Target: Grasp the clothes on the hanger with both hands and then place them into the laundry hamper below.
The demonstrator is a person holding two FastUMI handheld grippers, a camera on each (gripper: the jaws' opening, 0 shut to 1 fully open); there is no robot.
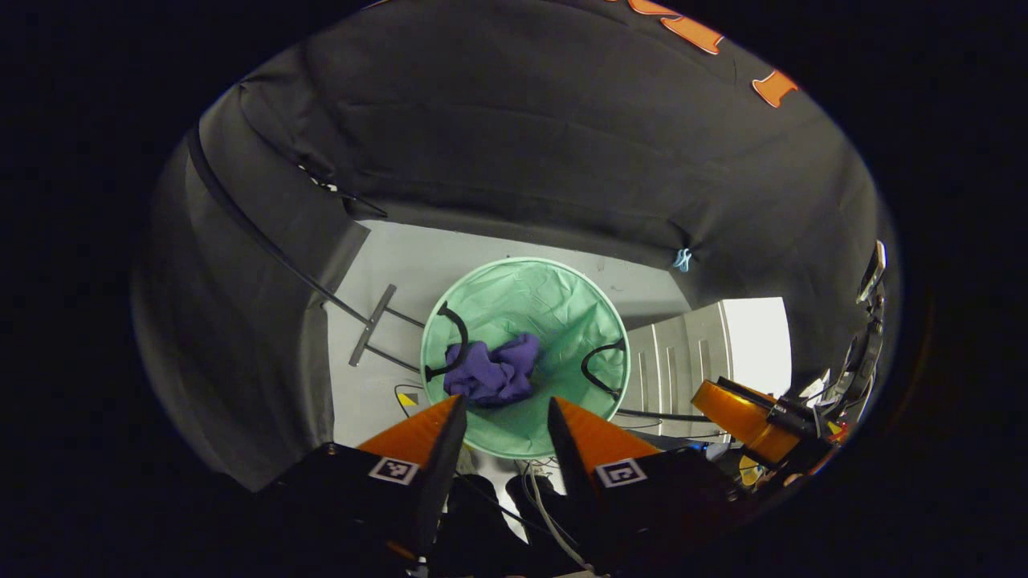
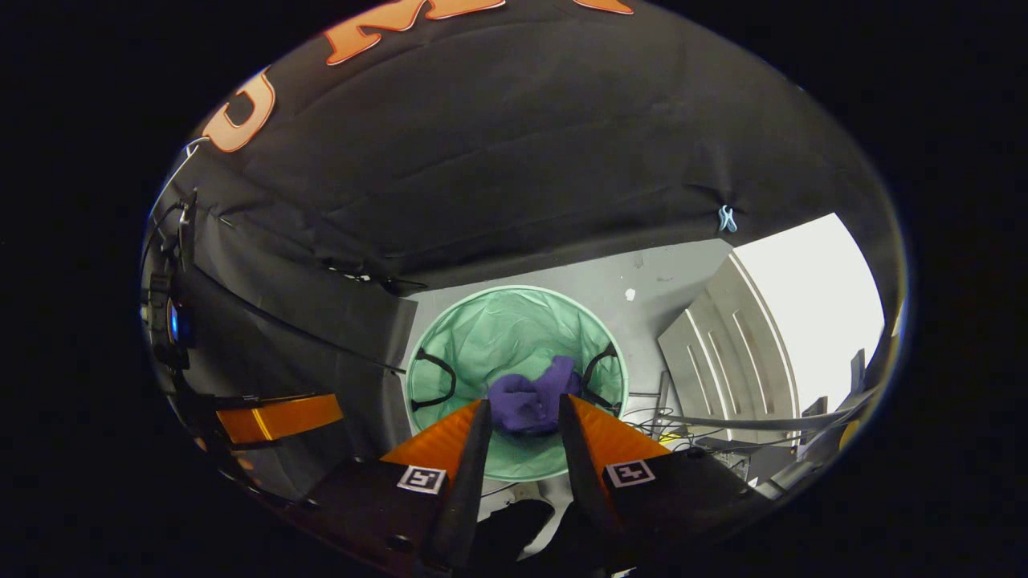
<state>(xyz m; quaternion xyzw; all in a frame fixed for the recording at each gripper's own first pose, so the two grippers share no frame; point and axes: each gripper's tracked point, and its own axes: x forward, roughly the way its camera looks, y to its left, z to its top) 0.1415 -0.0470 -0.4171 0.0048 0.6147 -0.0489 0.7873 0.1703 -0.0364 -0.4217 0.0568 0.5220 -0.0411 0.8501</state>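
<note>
A round green laundry hamper (image 1: 562, 297) with two black handles stands on the floor below me. A crumpled purple garment (image 1: 494, 371) lies inside it at the bottom. My left gripper (image 1: 506, 409) hangs open above the hamper's near rim, nothing between its fingers. In the right gripper view the same hamper (image 2: 498, 329) holds the purple garment (image 2: 530, 401), and my right gripper (image 2: 522, 411) is open above it, apart from the cloth. The other gripper (image 1: 747, 413) shows at the right of the left gripper view.
Black cloth walls surround the hamper on the far and left sides. A grey panelled cabinet (image 1: 683, 353) stands right of the hamper. A black stand with a metal foot (image 1: 371, 325) lies left of it. Cables (image 1: 546, 506) run across the pale floor (image 1: 418, 257).
</note>
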